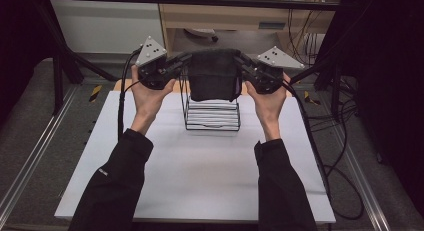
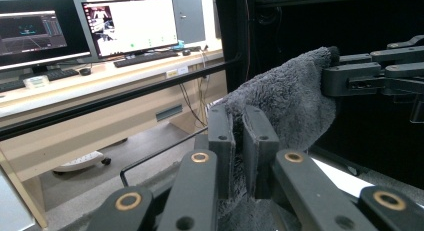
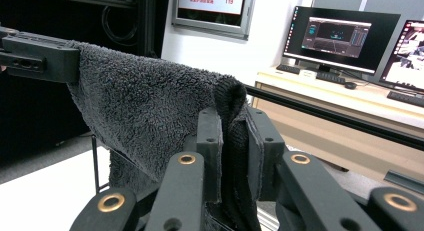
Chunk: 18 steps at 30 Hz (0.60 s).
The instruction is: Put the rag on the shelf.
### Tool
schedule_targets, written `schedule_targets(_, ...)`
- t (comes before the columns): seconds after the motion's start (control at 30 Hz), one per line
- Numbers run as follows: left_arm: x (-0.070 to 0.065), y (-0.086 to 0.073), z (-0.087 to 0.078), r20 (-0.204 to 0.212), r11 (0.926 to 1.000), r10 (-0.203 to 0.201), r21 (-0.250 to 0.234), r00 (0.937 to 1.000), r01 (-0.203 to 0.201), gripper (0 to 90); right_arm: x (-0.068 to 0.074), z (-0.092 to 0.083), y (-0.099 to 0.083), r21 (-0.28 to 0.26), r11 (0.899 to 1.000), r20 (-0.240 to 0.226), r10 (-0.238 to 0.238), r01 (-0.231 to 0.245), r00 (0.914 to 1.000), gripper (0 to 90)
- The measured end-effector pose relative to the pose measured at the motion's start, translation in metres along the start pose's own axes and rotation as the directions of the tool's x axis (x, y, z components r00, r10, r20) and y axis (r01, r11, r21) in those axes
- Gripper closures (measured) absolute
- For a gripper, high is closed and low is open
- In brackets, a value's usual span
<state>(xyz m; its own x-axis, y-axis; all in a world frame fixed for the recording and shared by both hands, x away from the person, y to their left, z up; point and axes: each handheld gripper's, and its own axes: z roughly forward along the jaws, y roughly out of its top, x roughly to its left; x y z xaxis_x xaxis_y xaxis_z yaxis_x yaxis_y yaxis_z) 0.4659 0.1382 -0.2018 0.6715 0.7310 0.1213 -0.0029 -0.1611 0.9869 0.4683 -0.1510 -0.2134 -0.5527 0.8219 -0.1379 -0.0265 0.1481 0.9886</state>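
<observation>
**Dark towel held taut over wire rack**

Black sleeves nearest the lens, entering from the bottom edge, bare hands gripping one tool each. Left tool clamped on the left upper corner of a towel; right tool clamped on the right upper corner. Towel dark grey, thick and fuzzy, looped pile plain in both gripper views, hanging as a rough rectangle between the two. From the left gripper view, blocky black jaws of the left tool pressed together with towel pinched between, brass-coloured rivets on the links, opposite tool biting the far corner. From the right gripper view, same picture mirrored: right tool closed on a folded edge of towel.

Below the towel, a black wire rack standing on the white bench, thin rods, pale flat pieces stacked inside; upper part of the rack hidden behind the cloth. Whether the towel's lower edge touches the rack: cannot tell. Grey three-cornered plates atop both tools. Monitors on a background desk, screen content too small to read.
</observation>
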Motion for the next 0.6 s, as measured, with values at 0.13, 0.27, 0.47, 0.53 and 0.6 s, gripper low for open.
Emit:
schedule_targets(0.13, -0.002, -0.005, -0.003, 0.004, 1.0, -0.004, -0.004, 1.0, 0.004, 83.6, 0.003, -0.003, -0.003, -0.005, 1.0, -0.003, -0.004, 0.004, 1.0, 78.8)
schedule_targets(0.27, -0.006, -0.01, -0.005, -0.001, 0.9999, 0.011, -0.004, 0.9999, -0.011, 83.6, 0.006, -0.006, -0.007, -0.005, 1.0, -0.005, -0.014, 0.014, 0.9999, 78.8)
schedule_targets(0.47, -0.012, -0.023, -0.009, 0.004, 0.9999, 0.013, -0.002, 0.9999, -0.013, 83.6, 0.012, -0.011, -0.018, -0.006, 1.0, -0.013, -0.019, 0.019, 0.9997, 78.7)
schedule_targets(0.53, -0.012, -0.026, -0.01, 0.01, 0.9999, 0.012, 0.002, 0.9999, -0.012, 83.6, 0.013, -0.013, -0.022, -0.005, 1.0, -0.018, -0.023, 0.023, 0.9996, 78.6)
schedule_targets(0.6, -0.013, -0.028, -0.01, 0.012, 1.0, 0.007, 0.005, 0.9999, -0.007, 83.6, 0.014, -0.015, -0.024, 0.0, 1.0, -0.021, -0.02, 0.02, 0.9996, 78.6)
